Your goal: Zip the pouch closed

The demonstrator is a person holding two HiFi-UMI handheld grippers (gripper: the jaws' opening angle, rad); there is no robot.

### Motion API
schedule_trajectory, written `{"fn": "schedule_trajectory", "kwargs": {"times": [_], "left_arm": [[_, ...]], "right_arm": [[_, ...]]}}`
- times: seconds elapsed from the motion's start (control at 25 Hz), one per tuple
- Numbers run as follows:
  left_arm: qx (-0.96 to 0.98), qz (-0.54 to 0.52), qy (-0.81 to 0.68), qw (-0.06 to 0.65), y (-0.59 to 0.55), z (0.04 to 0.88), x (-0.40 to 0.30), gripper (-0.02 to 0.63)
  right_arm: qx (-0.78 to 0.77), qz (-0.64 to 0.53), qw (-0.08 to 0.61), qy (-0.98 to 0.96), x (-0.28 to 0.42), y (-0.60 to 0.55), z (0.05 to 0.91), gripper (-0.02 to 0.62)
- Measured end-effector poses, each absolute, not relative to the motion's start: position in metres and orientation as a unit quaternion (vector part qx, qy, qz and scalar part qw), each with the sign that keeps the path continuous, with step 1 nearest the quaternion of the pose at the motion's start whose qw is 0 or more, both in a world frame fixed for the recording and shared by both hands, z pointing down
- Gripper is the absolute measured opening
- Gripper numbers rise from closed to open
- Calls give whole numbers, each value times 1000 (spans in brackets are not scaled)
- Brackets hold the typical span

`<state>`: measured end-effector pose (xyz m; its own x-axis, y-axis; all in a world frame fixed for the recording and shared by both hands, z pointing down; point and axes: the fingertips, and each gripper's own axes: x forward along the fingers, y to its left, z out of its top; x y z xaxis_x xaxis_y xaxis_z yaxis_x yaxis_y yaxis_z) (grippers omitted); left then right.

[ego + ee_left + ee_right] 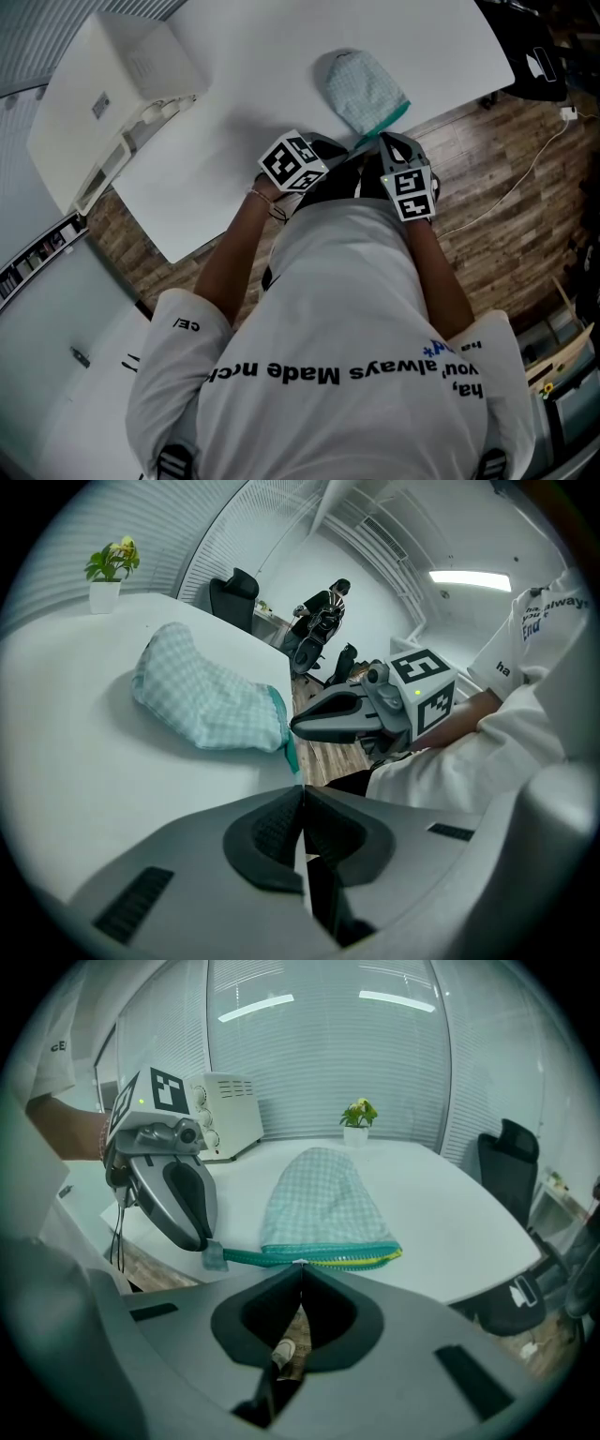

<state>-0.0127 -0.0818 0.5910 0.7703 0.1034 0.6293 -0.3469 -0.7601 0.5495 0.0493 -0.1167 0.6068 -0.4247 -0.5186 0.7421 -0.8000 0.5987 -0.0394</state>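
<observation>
Left gripper [301,787] clamped on pouch [319,1199] end tab [215,1258], right gripper [302,1269] pinched on zipper pull [298,1262]; unzipped stretch likely runs toward its 3 o'clock.

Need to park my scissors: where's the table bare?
Bare: the wide stretch between pouch and white appliance, and beyond the pouch toward the plant. Crowded: the near edge, where left gripper and right gripper clamp its zip.

The left claw [302,791], jaws together, pinches the teal zip tape [292,759] trailing from the checked pouch [206,700] on the tabletop [94,789], the right claw [298,727] just beside it.
</observation>
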Motion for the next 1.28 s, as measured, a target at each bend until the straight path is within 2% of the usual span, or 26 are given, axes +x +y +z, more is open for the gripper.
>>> {"fn": "schedule_trajectory", "kwargs": {"times": [1.28], "left_arm": [[863, 373, -79, 330, -72, 601, -51, 23]], "right_arm": [[419, 203, 367, -806, 61, -125, 613, 9]]}}
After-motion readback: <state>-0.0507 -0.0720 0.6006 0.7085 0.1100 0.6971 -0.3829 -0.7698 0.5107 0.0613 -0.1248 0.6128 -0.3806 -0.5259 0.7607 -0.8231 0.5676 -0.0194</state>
